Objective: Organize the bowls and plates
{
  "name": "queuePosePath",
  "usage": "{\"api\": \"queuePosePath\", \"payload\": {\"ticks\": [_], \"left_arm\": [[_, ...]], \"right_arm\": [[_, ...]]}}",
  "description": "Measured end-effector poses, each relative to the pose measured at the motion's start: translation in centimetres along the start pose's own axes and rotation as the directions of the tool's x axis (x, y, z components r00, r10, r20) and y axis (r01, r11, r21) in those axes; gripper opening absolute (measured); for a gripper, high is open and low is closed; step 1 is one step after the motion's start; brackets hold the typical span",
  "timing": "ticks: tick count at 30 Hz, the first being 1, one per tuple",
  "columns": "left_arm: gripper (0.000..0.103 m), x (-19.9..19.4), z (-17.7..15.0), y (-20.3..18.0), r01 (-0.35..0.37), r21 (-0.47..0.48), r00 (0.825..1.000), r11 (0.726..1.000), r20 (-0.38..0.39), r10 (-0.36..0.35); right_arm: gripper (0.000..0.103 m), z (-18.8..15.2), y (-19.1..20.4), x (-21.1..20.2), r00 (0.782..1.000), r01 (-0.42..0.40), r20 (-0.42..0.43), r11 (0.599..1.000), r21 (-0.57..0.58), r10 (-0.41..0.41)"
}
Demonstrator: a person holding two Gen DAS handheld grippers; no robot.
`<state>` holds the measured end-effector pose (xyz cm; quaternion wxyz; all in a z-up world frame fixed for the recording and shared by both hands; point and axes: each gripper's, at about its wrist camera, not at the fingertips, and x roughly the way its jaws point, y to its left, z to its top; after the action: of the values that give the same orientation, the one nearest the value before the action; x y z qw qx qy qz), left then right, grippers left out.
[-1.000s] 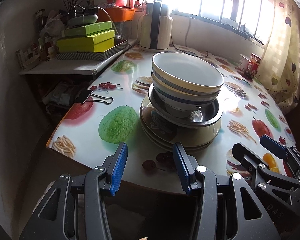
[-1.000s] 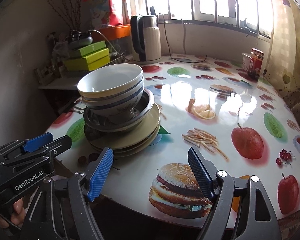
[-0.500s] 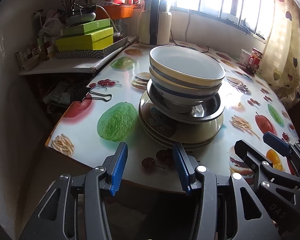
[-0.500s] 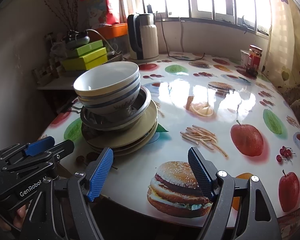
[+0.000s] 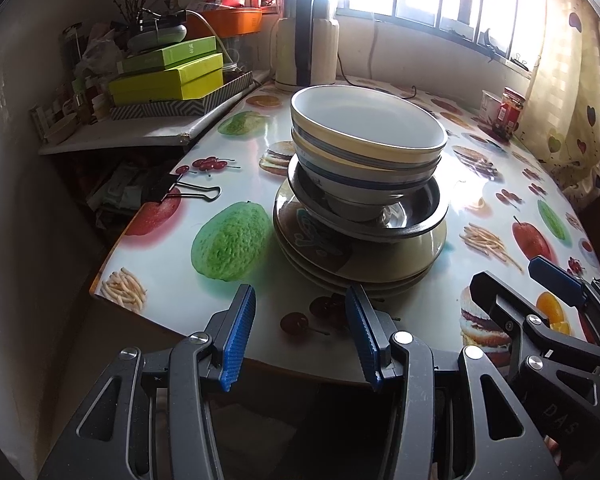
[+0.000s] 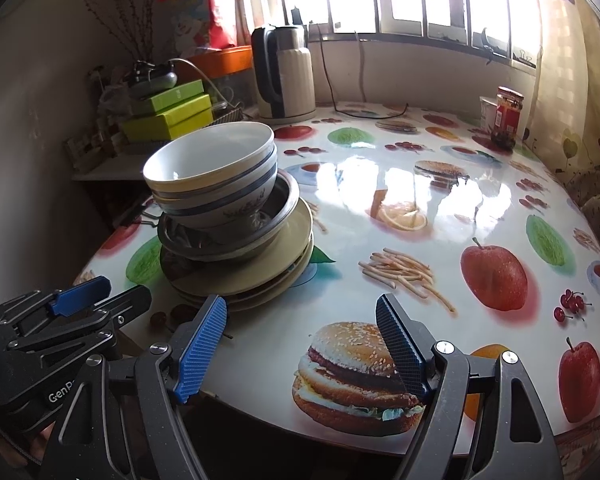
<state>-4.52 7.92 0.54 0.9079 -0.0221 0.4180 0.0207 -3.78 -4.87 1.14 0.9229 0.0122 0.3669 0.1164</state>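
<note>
A stack of crockery sits near the counter's (image 6: pixel 380 184) front left edge: two nested white bowls (image 5: pixel 364 140) with blue bands on top, inside a metal dish (image 5: pixel 416 216), which rests on a pile of beige plates (image 5: pixel 380 264). The lowest plate rim lies close to the front edge, with only a narrow strip of printed cloth between them.

The left hand-held gripper (image 5: pixel 300 336) hangs just off the front edge, its jaws moderately apart and holding nothing, aimed at the plates' near rim. The right hand-held gripper (image 6: pixel 300 344) hovers over the front edge beside it, jaws spread wide and empty, above a printed burger.

Right of the stack the counter runs broad and bare to the far right edge. A kettle (image 6: pixel 284 72) stands at the back edge, and a jar (image 6: pixel 508 116) at the back right. A binder clip (image 5: pixel 180 190) lies at the left edge, near the plates but apart from them.
</note>
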Motion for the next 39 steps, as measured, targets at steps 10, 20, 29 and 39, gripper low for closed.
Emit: {"api": "queuePosePath", "payload": {"ticks": [10, 20, 29, 39], "left_arm": [[0.048, 0.08, 0.11, -0.35, -0.006, 0.018, 1.000, 1.000, 0.003, 0.006], [0.048, 0.10, 0.17, -0.47, -0.005, 0.022, 1.000, 1.000, -0.001, 0.005], [0.048, 0.11, 0.16, -0.52, -0.005, 0.022, 1.000, 1.000, -0.001, 0.005], [0.048, 0.12, 0.13, -0.54, -0.004, 0.023, 1.000, 1.000, -0.002, 0.004]], "right_arm": [[0.078, 0.00, -0.19, 0.00, 1.000, -0.002, 0.000, 1.000, 0.001, 0.002], [0.078, -0.07, -0.51, -0.04, 1.000, -0.002, 0.000, 1.000, 0.005, 0.002], [0.078, -0.04, -0.51, -0.03, 1.000, -0.002, 0.000, 1.000, 0.005, 0.002], [0.078, -0.05, -0.54, -0.05, 1.000, -0.003, 0.000, 1.000, 0.004, 0.003]]}}
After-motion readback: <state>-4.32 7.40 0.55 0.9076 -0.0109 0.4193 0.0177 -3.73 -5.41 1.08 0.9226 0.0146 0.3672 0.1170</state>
